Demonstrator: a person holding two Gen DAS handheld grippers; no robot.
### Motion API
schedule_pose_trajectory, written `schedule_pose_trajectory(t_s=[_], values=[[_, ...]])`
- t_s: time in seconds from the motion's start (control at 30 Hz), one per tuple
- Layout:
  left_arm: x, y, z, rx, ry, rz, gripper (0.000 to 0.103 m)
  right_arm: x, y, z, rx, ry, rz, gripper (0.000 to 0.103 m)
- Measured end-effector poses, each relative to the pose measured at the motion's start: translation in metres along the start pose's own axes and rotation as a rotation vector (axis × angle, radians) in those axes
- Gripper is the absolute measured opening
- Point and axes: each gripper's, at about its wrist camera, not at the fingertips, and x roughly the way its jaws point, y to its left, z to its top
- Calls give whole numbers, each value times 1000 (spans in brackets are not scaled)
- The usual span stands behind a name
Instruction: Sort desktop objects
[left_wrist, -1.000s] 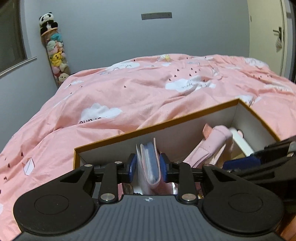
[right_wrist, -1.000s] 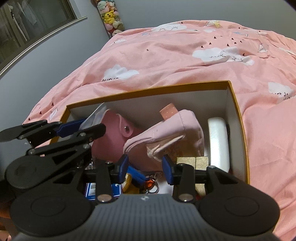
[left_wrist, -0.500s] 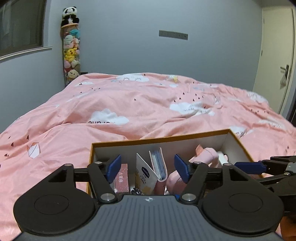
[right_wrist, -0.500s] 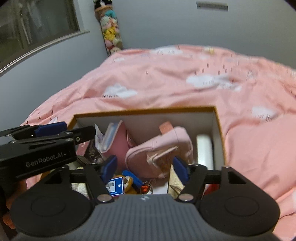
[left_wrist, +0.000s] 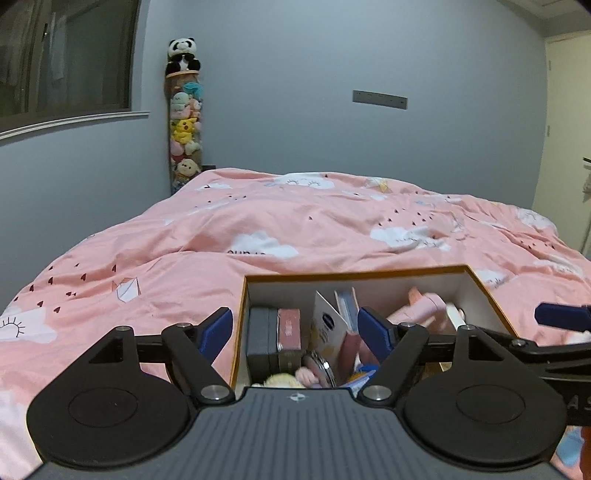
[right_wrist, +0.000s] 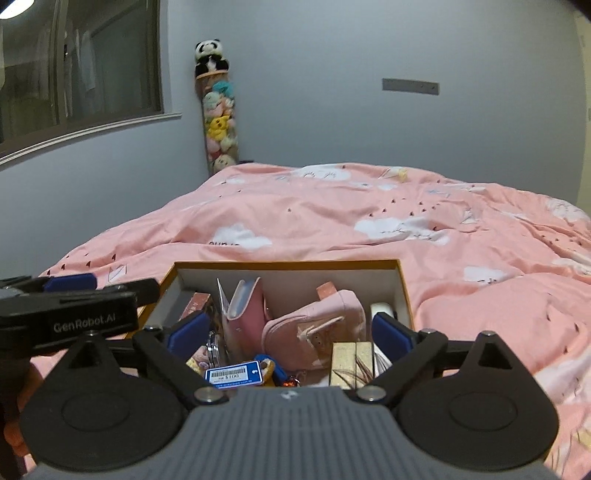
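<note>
An orange-rimmed white box (left_wrist: 242, 306) (right_wrist: 403, 291) rests on the pink bed, filled with small items. In it are a pink pouch (right_wrist: 317, 332), a pink card holder (right_wrist: 243, 306), a blue-and-white price tag (right_wrist: 233, 374), a gold box (right_wrist: 351, 358), a dark grey case (left_wrist: 261, 332) and a white leaflet (left_wrist: 327, 325). My left gripper (left_wrist: 295, 330) is open and empty, held back above the box's near left side. My right gripper (right_wrist: 288, 334) is open and empty above the box's near edge. The left gripper also shows in the right wrist view (right_wrist: 70, 282).
The pink cloud-print duvet (left_wrist: 295, 236) covers the bed all around the box. A tall clear column of plush toys (left_wrist: 184, 133) topped by a panda stands in the far corner. A window (left_wrist: 66, 62) is on the left wall.
My left gripper opened and let go of the card holder, which now stands in the box. Both grippers drew back and up from the box, and the right one opened wider.
</note>
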Motion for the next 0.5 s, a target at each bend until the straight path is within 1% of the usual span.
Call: schedule_pose_trajectory(t_s=[0.07,0.17,0.27,0.43,0.5], values=[[-4,0,-5,2,13,-5,88,-6,6,-6,-19,-15,-26,99],[-8,2,-14,-22,40,9,89,-12,11,-16,-20,-15,-52,99],[-9,6,-21,-47,68,-5,89,-14,12,-24,-15,0,-54,100],[-6,10,-29,-59,90,19,89,-15,17,-35,-66,-2,-78,102],[-4,10,-32,-63,102,18,89,-12,18,-38,-74,8,-73,102]])
